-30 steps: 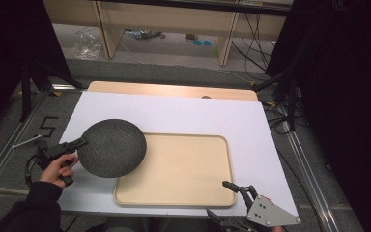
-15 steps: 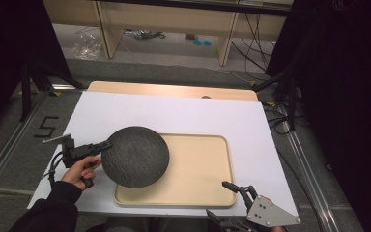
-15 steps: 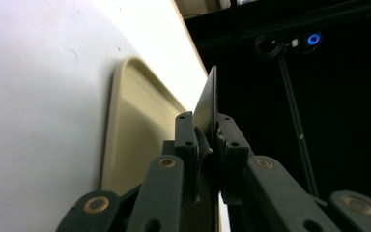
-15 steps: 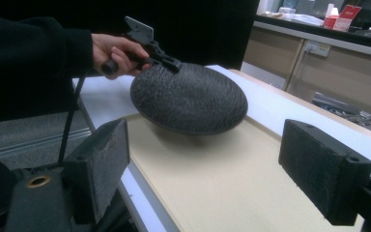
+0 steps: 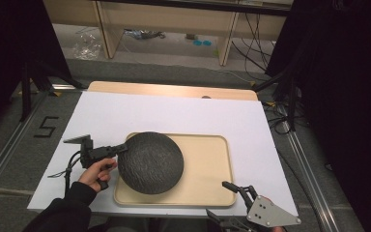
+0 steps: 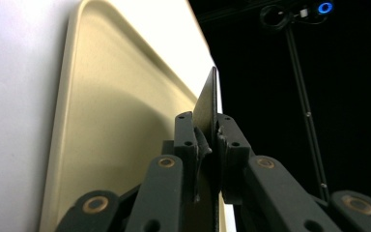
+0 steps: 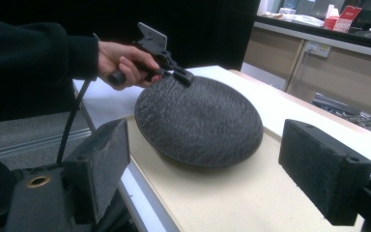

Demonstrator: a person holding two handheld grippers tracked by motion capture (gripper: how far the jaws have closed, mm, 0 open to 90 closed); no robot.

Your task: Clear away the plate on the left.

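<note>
left hand (image 5: pixel 95 172) level at near left, left gripper (image 5: pixel 121 148) clamped on the dark plate's (image 5: pixel 150 162) rim, plate over the tray's (image 5: pixel 207 164) left half, seemingly lifted. right gripper (image 5: pixel 239 189) near right, jaws apart, empty. floor marking "5" (image 5: pixel 46 127).

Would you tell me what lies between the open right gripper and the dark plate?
Only a bare stretch of the beige tray lies between the right gripper and the dark plate, as the right gripper view shows.

The left hand-held gripper (image 5: pixel 121 148) is clamped tight and held level; the right hand-held gripper (image 5: pixel 239 189) rests with jaws wide apart.
</note>
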